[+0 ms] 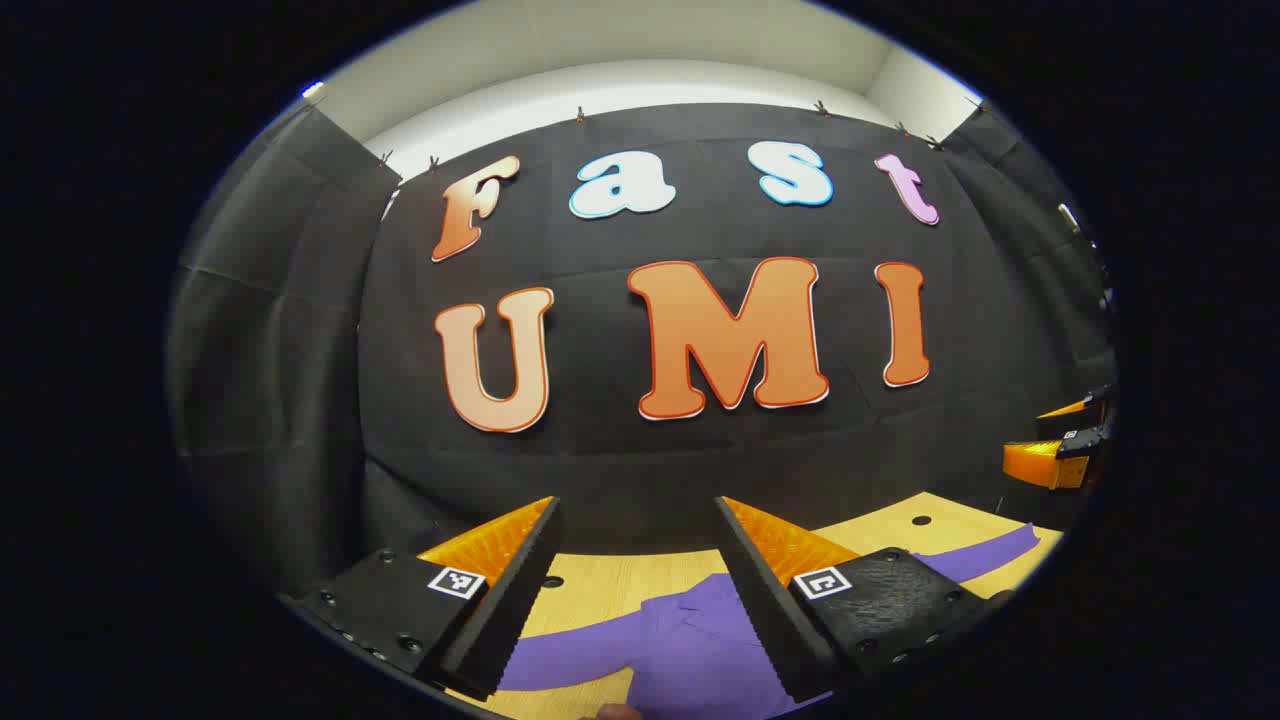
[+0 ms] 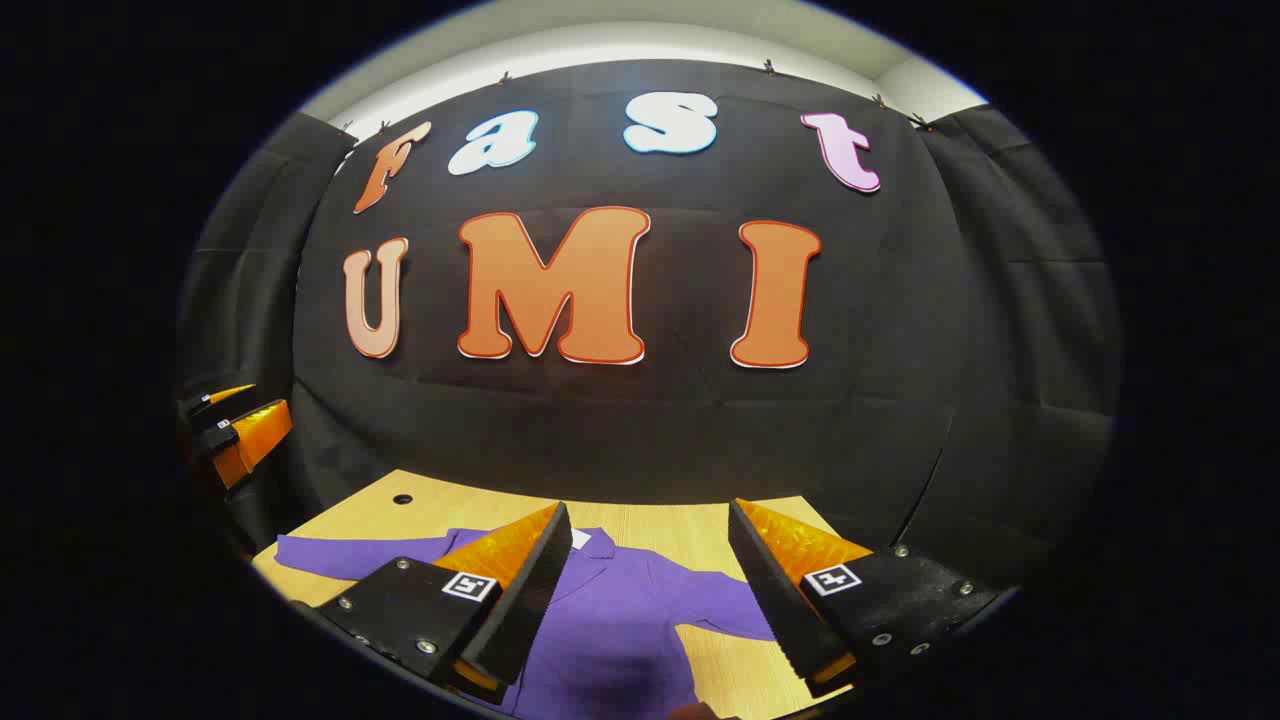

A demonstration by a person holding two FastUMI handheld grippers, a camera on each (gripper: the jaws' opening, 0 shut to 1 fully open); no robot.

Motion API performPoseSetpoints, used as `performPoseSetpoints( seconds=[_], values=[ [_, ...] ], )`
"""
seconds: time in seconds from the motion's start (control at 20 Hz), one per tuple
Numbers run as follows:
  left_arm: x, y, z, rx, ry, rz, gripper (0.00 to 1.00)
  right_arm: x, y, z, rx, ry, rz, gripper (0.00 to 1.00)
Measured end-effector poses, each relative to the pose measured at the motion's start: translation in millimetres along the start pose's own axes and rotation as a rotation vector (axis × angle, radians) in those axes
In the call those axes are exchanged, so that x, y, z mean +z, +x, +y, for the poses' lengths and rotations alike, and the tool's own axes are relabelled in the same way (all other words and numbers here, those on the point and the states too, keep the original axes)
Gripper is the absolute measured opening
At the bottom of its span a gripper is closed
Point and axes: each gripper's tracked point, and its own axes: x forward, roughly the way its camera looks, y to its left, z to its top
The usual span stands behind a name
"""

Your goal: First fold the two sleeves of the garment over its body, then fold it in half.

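The garment (image 2: 620, 620), a purple shirt, lies flat on the wooden surface (image 2: 700, 520), sleeves spread sideways, collar toward the booth wall. It sits below and ahead of both grippers, its sleeve line running across their reach. The right gripper (image 2: 650, 590) hangs over the body, the left gripper (image 1: 635, 590) over the shirt's left part. Both pairs of fingers stand wide apart, holding and touching nothing.

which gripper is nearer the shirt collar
Right. The right gripper hangs open over the purple shirt with its collar just past its fingers. The left gripper sits open off over a sleeve.
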Motion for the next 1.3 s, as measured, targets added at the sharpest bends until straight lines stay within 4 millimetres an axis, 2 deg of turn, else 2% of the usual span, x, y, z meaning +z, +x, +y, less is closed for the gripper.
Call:
performPoseSetpoints(
  seconds=[0.15, 0.3, 0.6, 0.75, 0.9, 1.1, 1.3],
  values=[
    [0.3, 4.7, -16.6, -0.048, 0.006, -0.009, 0.96, -0.2, 0.8, 2.8, -0.01, -0.002, 0.003, 0.95],
    [-3.0, 8.7, -27.7, -0.077, 0.008, -0.005, 0.95, -0.7, -0.5, -5.0, -0.04, -0.013, 0.0, 0.95],
    [-7.1, 9.1, -36.2, -0.081, 0.0, 0.009, 0.95, -5.3, -0.7, -22.5, -0.072, 0.001, 0.01, 0.95],
    [-1.7, 8.3, -39.1, -0.074, -0.004, -0.004, 0.96, -6.5, 0.2, -31.9, -0.086, -0.01, 0.007, 0.95],
    [0.2, 6.6, -44.3, -0.071, -0.002, -0.01, 0.95, -15.3, 2.4, -47.2, -0.107, -0.019, 0.029, 0.95],
    [11.4, 3.5, -49.5, -0.062, -0.012, -0.033, 0.95, -29.3, 6.6, -80.6, -0.156, -0.026, 0.058, 0.96],
    [15.9, -0.1, -56.8, -0.053, -0.008, -0.035, 0.95, -56.8, 12.8, -113.3, -0.184, 0.009, 0.123, 0.96]
  ],
)
